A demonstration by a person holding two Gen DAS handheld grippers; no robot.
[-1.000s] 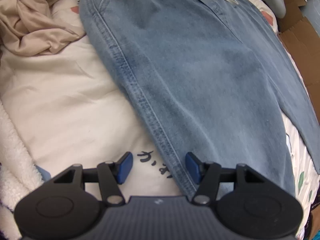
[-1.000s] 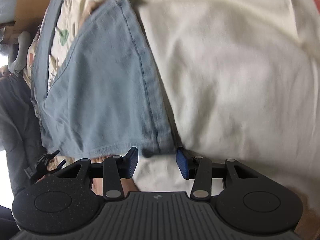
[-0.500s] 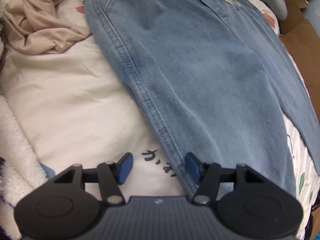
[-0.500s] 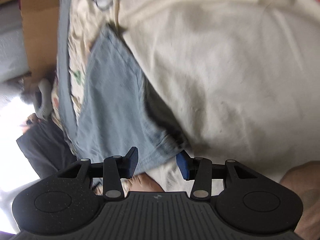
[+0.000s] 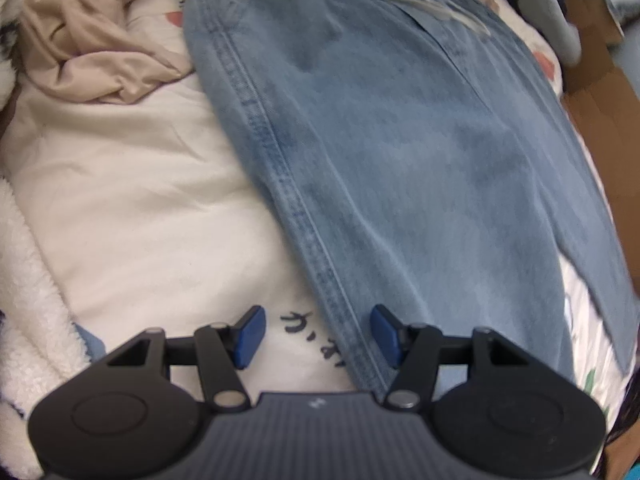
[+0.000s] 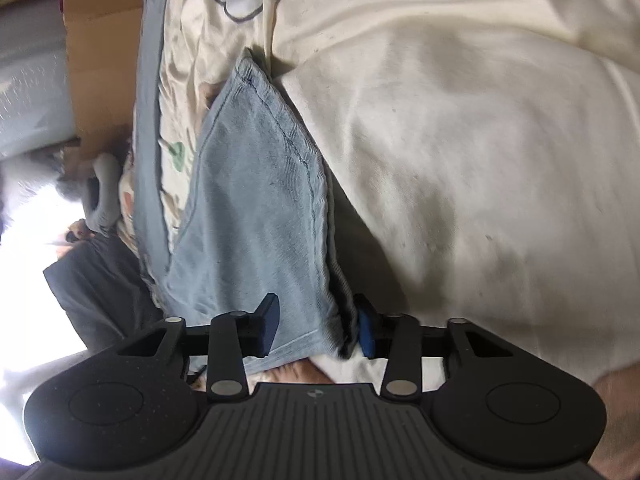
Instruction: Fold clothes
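Jeans point(image 5: 400, 152) lie flat on the bed point(image 5: 132, 200), long axis running away from both tongs: right tongs point(image 6: 316, 330) closing over the hem corner, denim between the pads, while left tongs point(image 5: 314, 336) hover open astride the side seam.

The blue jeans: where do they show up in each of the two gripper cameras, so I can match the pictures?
Left wrist view: the jeans run from the drawstring waist at top down past the left gripper.
Right wrist view: only a leg end shows, left of centre, its hem between the closing jaws of the right gripper.
Shared landmark: the cream bedding.
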